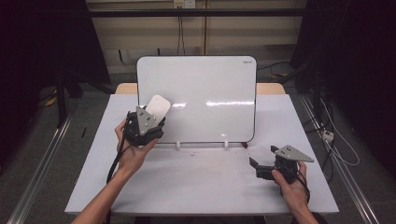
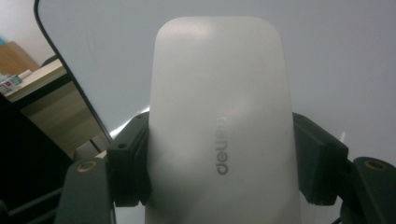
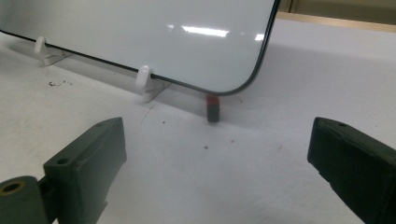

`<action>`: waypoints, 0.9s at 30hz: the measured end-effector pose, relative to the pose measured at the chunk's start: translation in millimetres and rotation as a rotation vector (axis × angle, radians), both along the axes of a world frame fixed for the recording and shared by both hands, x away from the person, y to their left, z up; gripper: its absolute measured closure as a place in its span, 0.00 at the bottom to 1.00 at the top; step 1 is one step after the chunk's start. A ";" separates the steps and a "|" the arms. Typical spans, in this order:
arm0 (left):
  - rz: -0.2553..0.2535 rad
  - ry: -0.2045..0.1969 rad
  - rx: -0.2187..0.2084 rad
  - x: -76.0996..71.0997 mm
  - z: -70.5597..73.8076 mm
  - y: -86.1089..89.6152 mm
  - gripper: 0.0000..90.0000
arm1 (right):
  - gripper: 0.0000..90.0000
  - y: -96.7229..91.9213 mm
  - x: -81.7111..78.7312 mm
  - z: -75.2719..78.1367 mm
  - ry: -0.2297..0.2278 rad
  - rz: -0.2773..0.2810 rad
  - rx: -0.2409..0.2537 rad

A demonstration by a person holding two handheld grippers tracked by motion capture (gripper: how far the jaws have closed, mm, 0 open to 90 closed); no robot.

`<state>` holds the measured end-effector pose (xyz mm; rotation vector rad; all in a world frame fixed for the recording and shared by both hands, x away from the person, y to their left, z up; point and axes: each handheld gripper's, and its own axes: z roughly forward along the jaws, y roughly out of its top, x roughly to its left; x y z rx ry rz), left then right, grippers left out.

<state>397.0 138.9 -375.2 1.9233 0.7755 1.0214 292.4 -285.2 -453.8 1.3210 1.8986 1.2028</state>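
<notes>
**Against the whiteboard: eraser being held by the left gripper**

Near the left edge of the whiteboard (image 1: 201, 98), a white eraser (image 1: 158, 107) is being gripped by the left gripper (image 1: 150, 120), which is being held up off the table (image 1: 196, 182) by the person's left hand (image 1: 133, 151). Seen from the left gripper view, the eraser (image 2: 219, 126) is being clamped from both sides by the black jaws, its rounded end is being pointed at the board surface (image 2: 336, 60), and grey lettering is being shown along its face. Whether the eraser is actually touching the board cannot be told.

Toward the right front of the table, the right gripper (image 1: 256, 164) is being held low by the right hand (image 1: 292, 184), with its grey three-cornered plate (image 1: 290, 152) being shown on top. Its jaws are being kept wide apart with nothing between them, and in the right gripper view the bare table top (image 3: 210, 172) is being seen through the gap.

The whiteboard is being propped upright on two small white clips (image 3: 144, 77) at its bottom edge. A small dark cylinder with a red top (image 3: 213, 108) is being seen standing on the table just below the board's lower right corner (image 3: 247, 79). Dark specks (image 3: 58, 84) are being seen scattered on the table in front of the board.
</notes>
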 end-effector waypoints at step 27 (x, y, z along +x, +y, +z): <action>0.013 0.023 0.148 2.0 -42.5 -0.5 0.35 | 0.05 3.3 0.0 1.4 -0.003 -0.004 -0.010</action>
